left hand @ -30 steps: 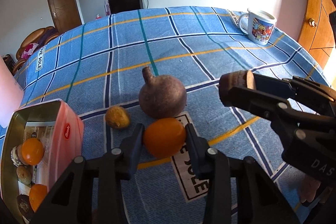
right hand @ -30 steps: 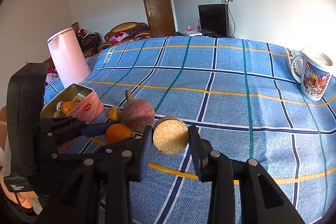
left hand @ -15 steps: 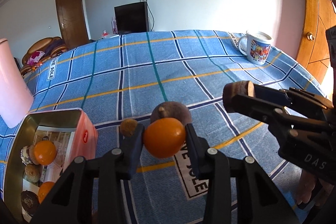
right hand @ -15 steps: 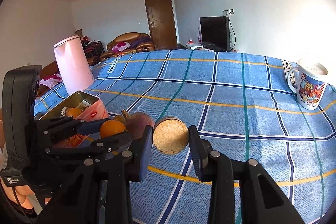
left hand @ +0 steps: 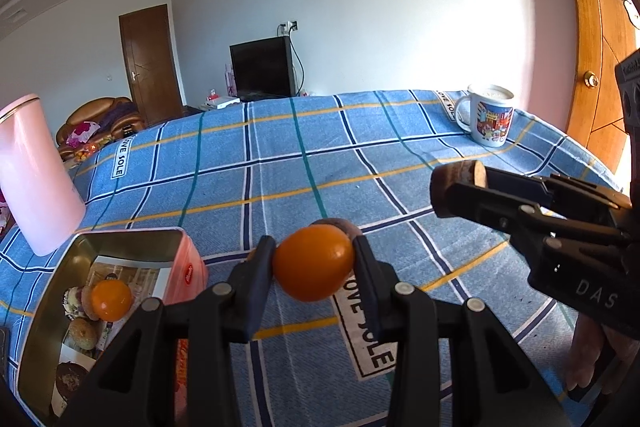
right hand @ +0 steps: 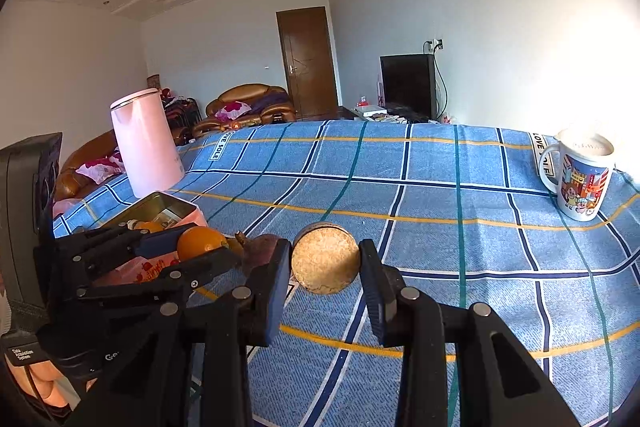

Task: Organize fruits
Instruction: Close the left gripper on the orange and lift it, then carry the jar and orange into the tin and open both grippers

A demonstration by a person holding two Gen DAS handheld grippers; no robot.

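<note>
Left gripper (left hand: 314, 267) clamped on an orange (left hand: 313, 264), held above the blue plaid tablecloth (left hand: 280, 163). Right gripper (right hand: 325, 263) clamped on a round cut fruit half (right hand: 325, 258), pale grainy face toward camera, lifted off the cloth. "DAS" read on the right gripper body from the left wrist view. Open metal tin (left hand: 120, 241) just left of the orange, pink-sided, holding a second orange (left hand: 111, 300) and several brownish items, kind not discernible. Dark purplish fruit (right hand: 262, 249) on the cloth behind the held orange. "LOVE SOLE" printed on cloth labels. Pink kettle (right hand: 145, 143) beyond the tin. Cartoon-printed mug (right hand: 580, 179) at far right edge. Television (right hand: 408, 85) and wooden door (right hand: 308, 63) against the far wall.
</note>
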